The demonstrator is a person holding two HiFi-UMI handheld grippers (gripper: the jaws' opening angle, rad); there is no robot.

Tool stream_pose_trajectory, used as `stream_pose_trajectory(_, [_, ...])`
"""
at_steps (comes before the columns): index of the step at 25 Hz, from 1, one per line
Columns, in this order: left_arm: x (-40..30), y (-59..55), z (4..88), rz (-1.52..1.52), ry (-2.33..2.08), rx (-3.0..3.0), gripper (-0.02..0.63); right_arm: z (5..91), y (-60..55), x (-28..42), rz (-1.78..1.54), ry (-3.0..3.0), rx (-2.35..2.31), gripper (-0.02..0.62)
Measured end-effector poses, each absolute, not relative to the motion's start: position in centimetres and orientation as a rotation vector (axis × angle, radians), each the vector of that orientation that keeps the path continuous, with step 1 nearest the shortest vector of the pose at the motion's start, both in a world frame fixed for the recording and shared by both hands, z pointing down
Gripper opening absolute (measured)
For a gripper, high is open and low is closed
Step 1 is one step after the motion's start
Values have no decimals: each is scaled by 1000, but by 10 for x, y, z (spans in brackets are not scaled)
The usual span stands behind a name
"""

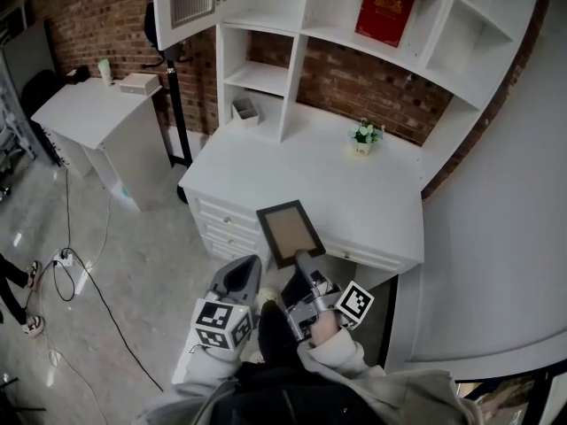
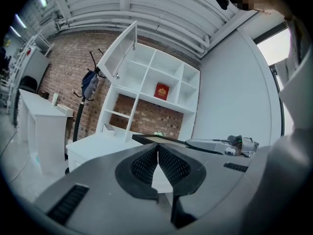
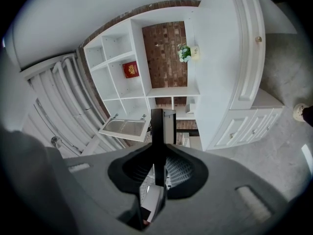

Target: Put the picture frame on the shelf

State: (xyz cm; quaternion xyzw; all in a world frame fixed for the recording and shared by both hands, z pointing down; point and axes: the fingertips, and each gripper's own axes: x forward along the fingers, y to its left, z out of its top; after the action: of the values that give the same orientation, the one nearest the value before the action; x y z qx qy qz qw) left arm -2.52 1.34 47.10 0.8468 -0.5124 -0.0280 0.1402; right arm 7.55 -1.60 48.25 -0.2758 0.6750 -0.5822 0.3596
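Note:
The picture frame has a dark border and a brown panel. It hangs tilted over the front edge of the white desk, and my right gripper is shut on its near edge. In the right gripper view the frame runs edge-on between the pads of that gripper. The white shelf unit stands at the back of the desk. My left gripper hovers to the left of the frame, below the desk front. Its pads meet with nothing between them.
A red book stands in an upper cubby. A small potted plant sits on the desk and a small box in a lower cubby. A cabinet door hangs open at the upper left. A white side table and floor cables lie to the left.

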Motion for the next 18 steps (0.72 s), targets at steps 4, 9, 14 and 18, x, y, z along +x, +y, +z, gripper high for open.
stream_pose_trajectory(4, [-33,-10,473,-75,-1491,2427,6,479,-41,64,-1504,1764,-679,67])
stream_pose_trajectory(9, [-36,-46,479,-79,-1489,2413,6,481,-76,56,-1520,1776,-662,67])
stream_pose_trajectory(14, [-42,-85,484,-87,-1504,2399,6,481,-115,44,-1538,1785,-635,67])
stream_pose_trajectory(18, [-48,-118,484,-79,-1503,2376,6,479,-149,37,-1548,1801,-620,68])
